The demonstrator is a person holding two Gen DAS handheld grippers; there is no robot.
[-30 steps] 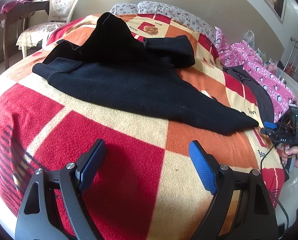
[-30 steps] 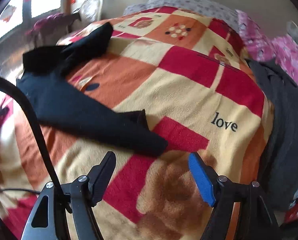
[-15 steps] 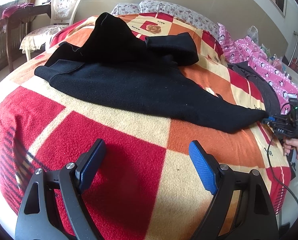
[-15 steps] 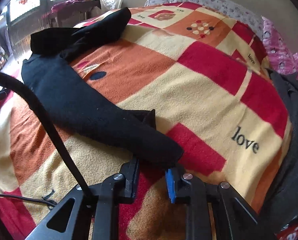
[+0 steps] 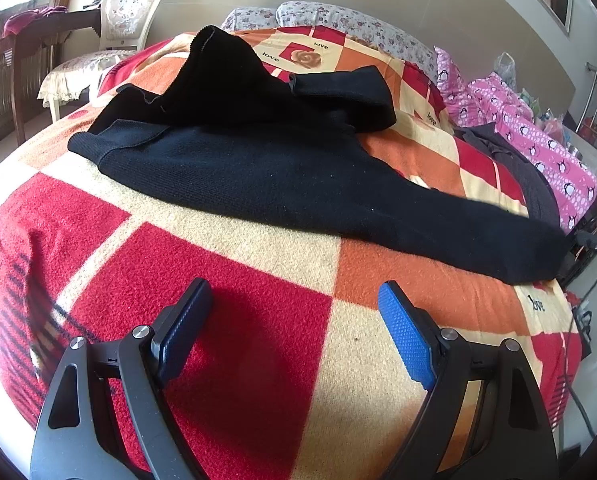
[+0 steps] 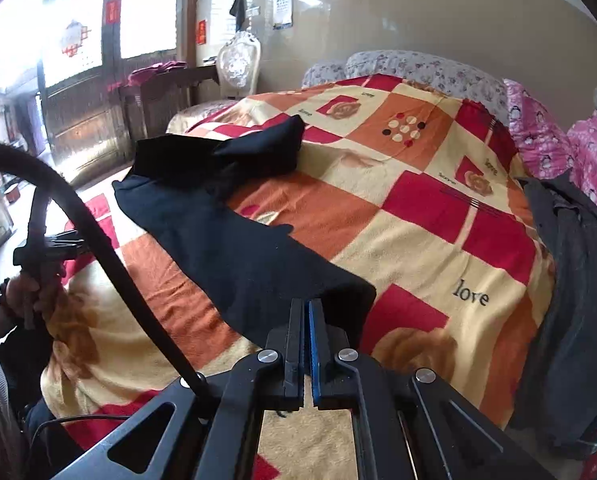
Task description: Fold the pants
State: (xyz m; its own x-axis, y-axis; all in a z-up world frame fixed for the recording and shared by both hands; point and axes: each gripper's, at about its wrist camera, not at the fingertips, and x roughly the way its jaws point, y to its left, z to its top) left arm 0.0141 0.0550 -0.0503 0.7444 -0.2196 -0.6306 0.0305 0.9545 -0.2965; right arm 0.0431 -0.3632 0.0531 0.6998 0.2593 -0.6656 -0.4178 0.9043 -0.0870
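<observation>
the right gripper (image 6: 307, 312) has just closed its jaws on the cuff of the black pants (image 5: 282, 176) sprawled across the checked blanket (image 5: 234, 320), so folding can begin; the left gripper (image 5: 294, 316) hovers, jaws apart.

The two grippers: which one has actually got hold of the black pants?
The right gripper, shut on the leg end of the black pants. The left gripper hangs open over bare blanket, touching nothing.

Pants (image 5: 282, 184) on blanket (image 5: 234, 320), pillows (image 5: 338, 20) behind, chair (image 5: 126, 12) far left
</observation>
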